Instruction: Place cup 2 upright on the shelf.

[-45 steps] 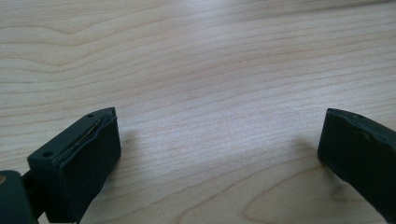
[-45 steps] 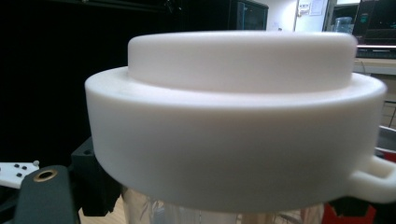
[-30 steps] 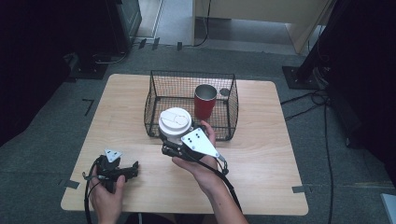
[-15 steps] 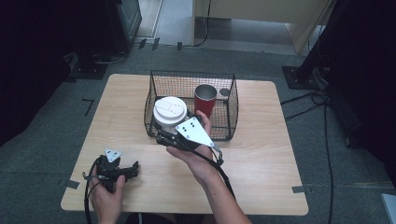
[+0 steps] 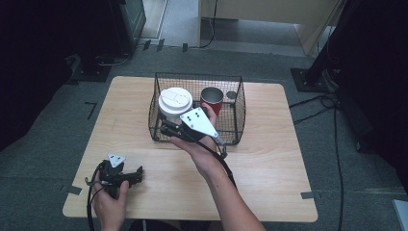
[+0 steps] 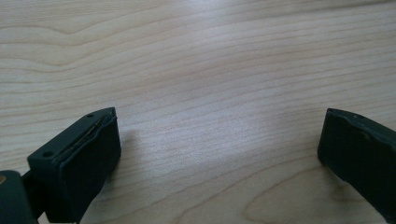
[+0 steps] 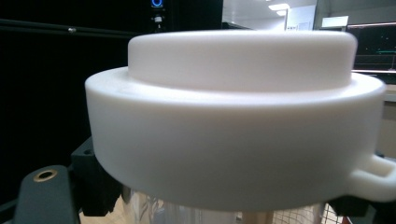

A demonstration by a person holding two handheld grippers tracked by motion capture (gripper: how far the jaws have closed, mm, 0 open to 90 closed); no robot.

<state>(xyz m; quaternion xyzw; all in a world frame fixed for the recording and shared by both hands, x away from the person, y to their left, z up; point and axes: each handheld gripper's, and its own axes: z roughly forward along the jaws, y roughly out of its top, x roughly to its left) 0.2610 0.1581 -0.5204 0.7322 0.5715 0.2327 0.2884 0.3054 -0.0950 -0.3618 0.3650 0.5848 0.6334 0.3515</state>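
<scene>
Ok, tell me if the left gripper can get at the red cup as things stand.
Probably not easily: the left gripper rests open on the table, and the red cup stands inside the wire basket behind the right gripper holding the white-lidded cup.

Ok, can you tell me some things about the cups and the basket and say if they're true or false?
1. The right gripper holds a cup with a white lid. True.
2. The red cup lies tipped over on the table. False: it stands upright inside the wire basket.
3. The left gripper has its jaws open with nothing between them. True: the left gripper view shows bare wooden table between them.
4. The basket sits on the floor. False: it stands on the table, at the far side.
5. The left gripper is up in the air over the basket. False: it is low at the table's near left corner.
</scene>
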